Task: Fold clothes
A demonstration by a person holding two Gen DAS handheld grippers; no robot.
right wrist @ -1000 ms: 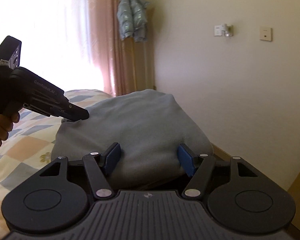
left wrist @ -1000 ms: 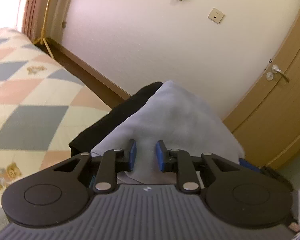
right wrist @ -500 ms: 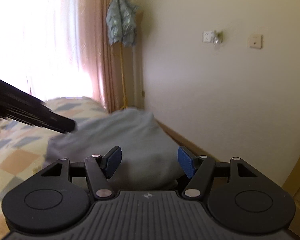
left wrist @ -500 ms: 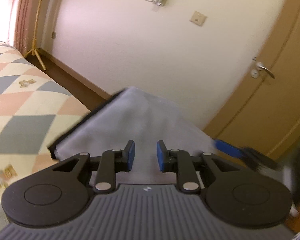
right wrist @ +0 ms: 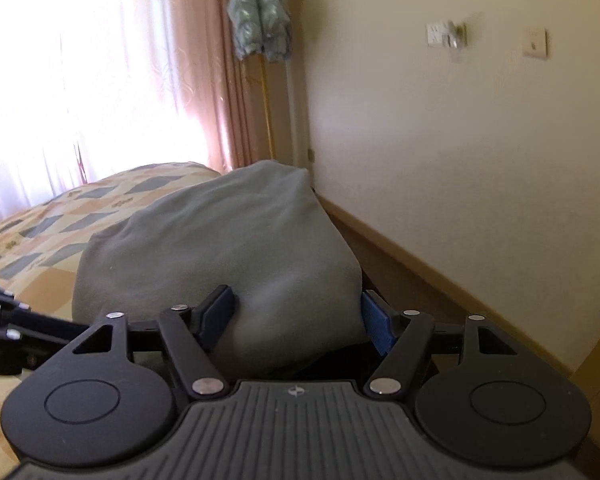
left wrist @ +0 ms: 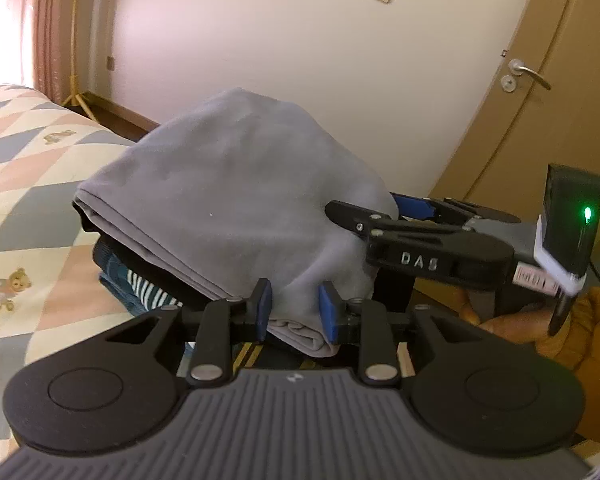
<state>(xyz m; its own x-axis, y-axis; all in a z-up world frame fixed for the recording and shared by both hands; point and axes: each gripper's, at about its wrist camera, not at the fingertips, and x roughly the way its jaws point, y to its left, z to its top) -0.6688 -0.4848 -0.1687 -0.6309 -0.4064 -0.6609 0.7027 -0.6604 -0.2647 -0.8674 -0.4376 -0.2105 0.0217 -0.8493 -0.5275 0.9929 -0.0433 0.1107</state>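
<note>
A folded grey garment [left wrist: 236,184] lies on top of a pile of clothes at the bed's edge; it also shows in the right wrist view [right wrist: 220,248]. My left gripper [left wrist: 294,312] is shut on the garment's near folded corner. My right gripper [right wrist: 296,316] has wide-open jaws around the garment's near end, with cloth between the pads; it shows in the left wrist view [left wrist: 404,212] at the garment's right side. Under the grey garment lie a black garment [left wrist: 148,264] and a striped one [left wrist: 148,292].
The bed has a checked quilt [left wrist: 28,184] with teddy bear prints. A wall with a wooden skirting [right wrist: 420,264] runs close behind the pile. A door [left wrist: 540,92] stands at the right. A coat stand with a jacket [right wrist: 260,12] is by the curtain.
The grey garment has come down onto the clothes pile. My left gripper still holds its corner. My right gripper has moved in around the garment's end, jaws still open.
</note>
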